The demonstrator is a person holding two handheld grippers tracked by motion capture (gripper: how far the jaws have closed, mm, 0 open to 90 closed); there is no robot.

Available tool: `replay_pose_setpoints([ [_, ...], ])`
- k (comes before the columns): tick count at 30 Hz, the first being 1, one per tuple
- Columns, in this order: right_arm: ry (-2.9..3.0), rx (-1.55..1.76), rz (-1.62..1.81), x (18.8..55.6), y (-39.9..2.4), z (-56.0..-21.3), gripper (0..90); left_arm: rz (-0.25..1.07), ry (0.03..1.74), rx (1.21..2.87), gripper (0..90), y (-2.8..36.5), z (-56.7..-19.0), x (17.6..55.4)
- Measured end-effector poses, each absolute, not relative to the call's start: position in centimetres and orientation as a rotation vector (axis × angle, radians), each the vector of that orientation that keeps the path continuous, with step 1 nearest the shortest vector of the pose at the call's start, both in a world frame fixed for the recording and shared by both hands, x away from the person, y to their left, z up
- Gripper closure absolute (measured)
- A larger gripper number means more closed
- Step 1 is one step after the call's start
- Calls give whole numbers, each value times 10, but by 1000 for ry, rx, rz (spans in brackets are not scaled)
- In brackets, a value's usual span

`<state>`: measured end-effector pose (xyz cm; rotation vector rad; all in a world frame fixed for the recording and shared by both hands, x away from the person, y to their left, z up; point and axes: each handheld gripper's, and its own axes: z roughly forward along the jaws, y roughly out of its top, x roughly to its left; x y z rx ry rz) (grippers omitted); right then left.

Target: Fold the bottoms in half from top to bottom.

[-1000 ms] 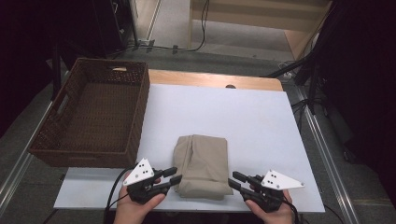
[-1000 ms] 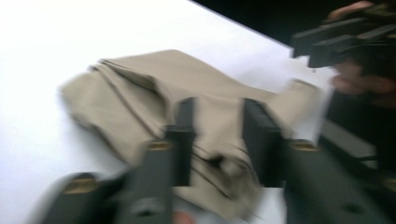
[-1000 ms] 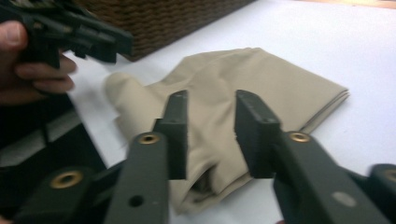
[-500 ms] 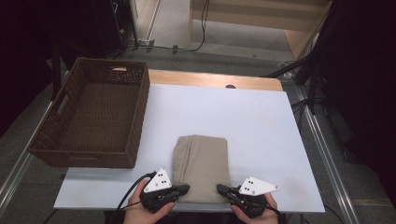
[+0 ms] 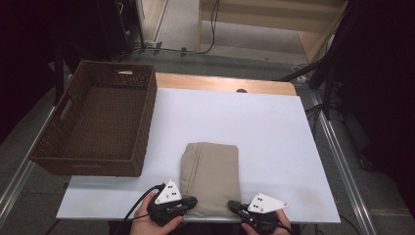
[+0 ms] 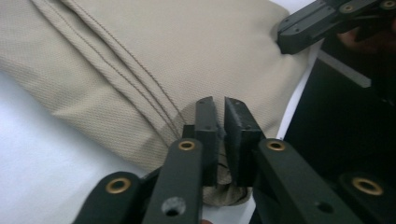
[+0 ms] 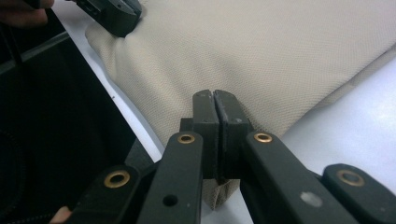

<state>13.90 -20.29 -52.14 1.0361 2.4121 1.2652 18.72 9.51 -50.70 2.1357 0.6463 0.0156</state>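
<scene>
A folded beige cloth (image 5: 210, 176) lies on the white table cover (image 5: 284, 132) near the front edge. My left gripper (image 5: 194, 201) is at its near left corner. In the left gripper view the jaws (image 6: 217, 105) pinch bunched fabric (image 6: 140, 56) low between the pads; they have just been opening slightly, and a thin gap shows at the tips. At the near right corner, my right gripper (image 5: 231, 204) is shut (image 7: 215, 95) on the cloth's edge (image 7: 261, 51), which pokes out below the jaws. Each gripper view shows the other gripper (image 6: 306, 30) (image 7: 114, 14) touching the far corner.
A dark brown wicker basket (image 5: 98, 122), with nothing inside, stands at the left, partly over the table's edge. The table's front edge runs just under both hands. A wooden strip (image 5: 220, 83) borders the far side, with cables on the floor beyond.
Both hands have come down and back toward the front edge. The grippers, open beside the cloth a second ago, have closed on its two near corners.
</scene>
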Motion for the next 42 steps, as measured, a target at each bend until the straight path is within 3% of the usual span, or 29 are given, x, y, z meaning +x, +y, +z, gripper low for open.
replay_pose_setpoints([
  [9,2434,939,1420,137,-201,-503,527,82,625,2057,496,100,-495,183],
  [12,2430,928,1433,138,-203,-498,518,81,631,2044,392,104,-493,185],
  [14,2412,936,1443,139,-205,-494,461,84,641,2027,309,107,-489,187],
  [20,2375,961,1427,153,-211,-484,343,95,671,2003,177,112,-486,190],
  [31,2385,947,1402,181,-212,-473,156,65,661,1982,66,116,-485,192],
  [42,2395,944,1387,211,-210,-465,124,62,662,1974,0,119,-483,193],
])
